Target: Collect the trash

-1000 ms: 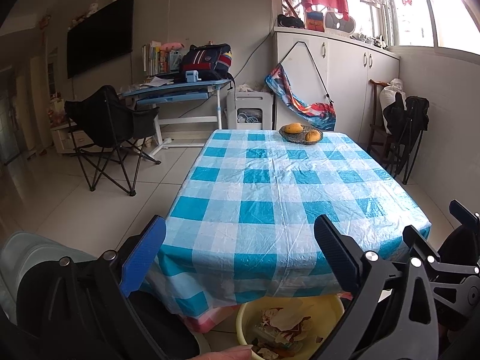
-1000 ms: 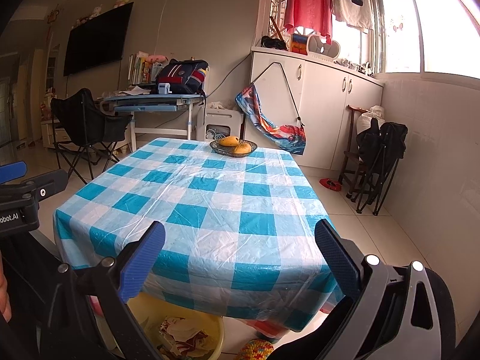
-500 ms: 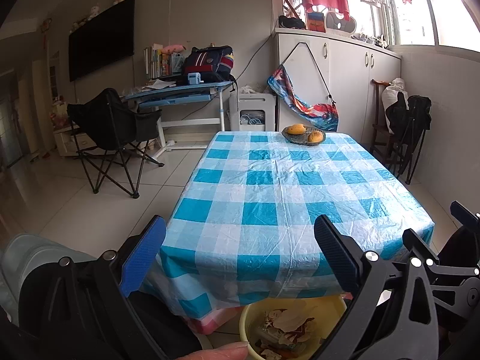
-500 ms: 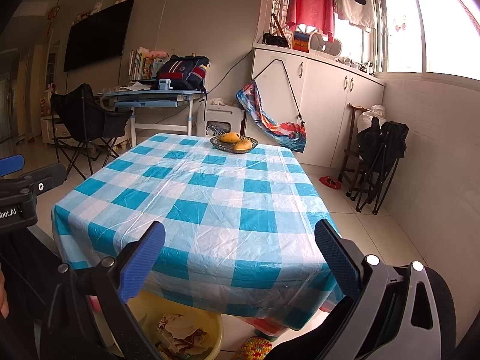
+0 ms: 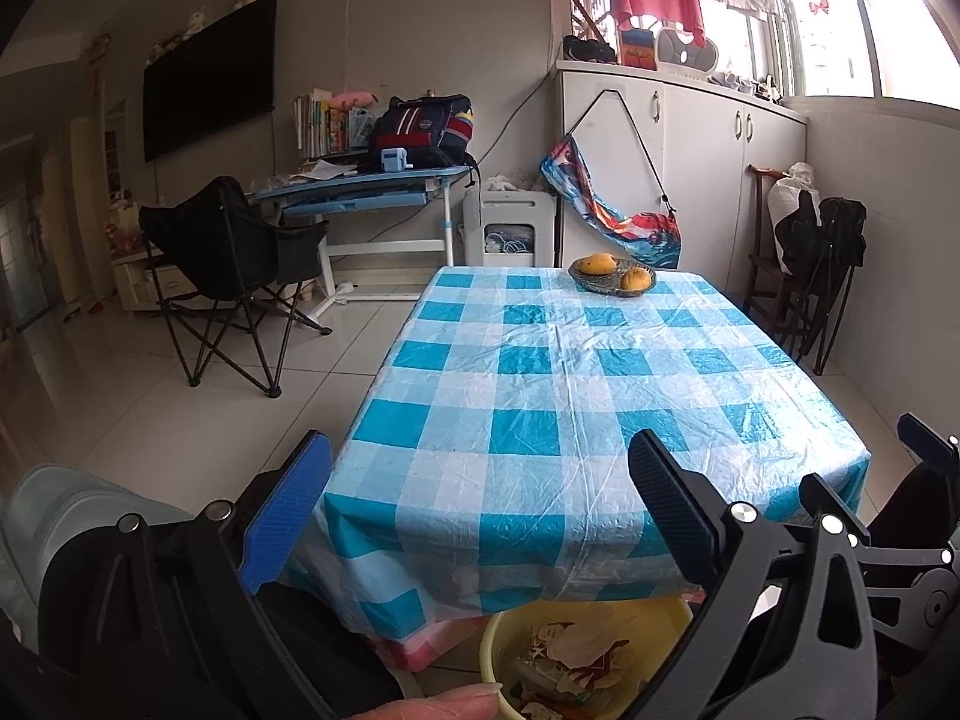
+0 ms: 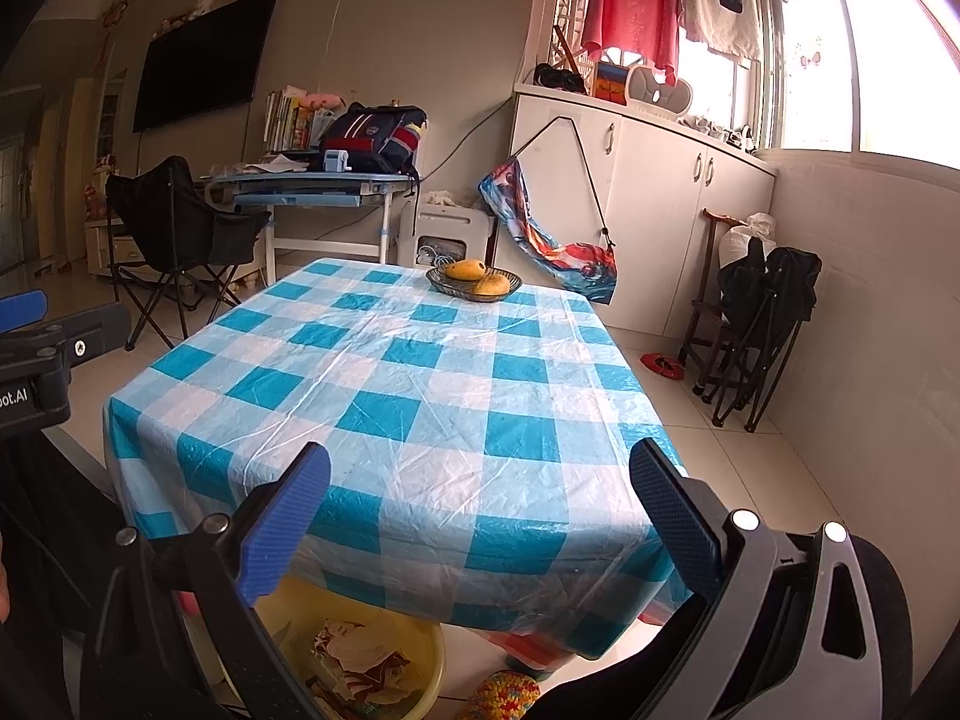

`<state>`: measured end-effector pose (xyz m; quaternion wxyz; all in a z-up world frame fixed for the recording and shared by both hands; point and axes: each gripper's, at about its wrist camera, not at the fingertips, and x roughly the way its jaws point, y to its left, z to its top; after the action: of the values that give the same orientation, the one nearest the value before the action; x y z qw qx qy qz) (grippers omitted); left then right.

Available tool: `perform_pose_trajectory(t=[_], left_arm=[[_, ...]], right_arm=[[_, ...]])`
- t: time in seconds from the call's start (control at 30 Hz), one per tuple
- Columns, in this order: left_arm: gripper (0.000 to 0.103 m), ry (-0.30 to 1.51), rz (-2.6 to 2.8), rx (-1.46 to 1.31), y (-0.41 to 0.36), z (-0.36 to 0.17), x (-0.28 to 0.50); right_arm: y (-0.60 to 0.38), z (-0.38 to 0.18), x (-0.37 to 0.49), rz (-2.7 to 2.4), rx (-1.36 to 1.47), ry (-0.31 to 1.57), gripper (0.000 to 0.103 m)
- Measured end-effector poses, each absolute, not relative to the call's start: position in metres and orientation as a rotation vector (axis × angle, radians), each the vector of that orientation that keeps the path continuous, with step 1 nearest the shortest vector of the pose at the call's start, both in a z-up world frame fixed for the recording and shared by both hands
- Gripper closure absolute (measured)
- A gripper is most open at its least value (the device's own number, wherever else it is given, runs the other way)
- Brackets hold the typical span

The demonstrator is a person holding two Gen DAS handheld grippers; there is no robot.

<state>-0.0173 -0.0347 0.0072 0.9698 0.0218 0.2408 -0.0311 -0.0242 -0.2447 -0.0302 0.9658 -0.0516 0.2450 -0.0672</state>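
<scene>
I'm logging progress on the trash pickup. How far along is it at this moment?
Looks nearly done: the yellow plastic basin on the floor holds crumpled wrappers, and the blue-checked tablecloth carries only a wicker fruit basket. Nothing in hand: the left gripper and right gripper are both open and empty. No loose trash shows; the floor under the table is hidden.

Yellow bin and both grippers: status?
Left gripper open, empty. Right gripper open, empty. Yellow bin under table edge, holds trash. Tablecloth bare except fruit basket.
</scene>
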Motion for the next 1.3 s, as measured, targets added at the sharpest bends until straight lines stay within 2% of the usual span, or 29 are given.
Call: perform_pose_trajectory(t=[1.3], left_arm=[[0.007,0.485,-0.064,0.046,-0.0329,0.0077,-0.0167]], right_arm=[[-0.2405,-0.0324,-0.0219,-0.132,-0.115,0.506,0.008]])
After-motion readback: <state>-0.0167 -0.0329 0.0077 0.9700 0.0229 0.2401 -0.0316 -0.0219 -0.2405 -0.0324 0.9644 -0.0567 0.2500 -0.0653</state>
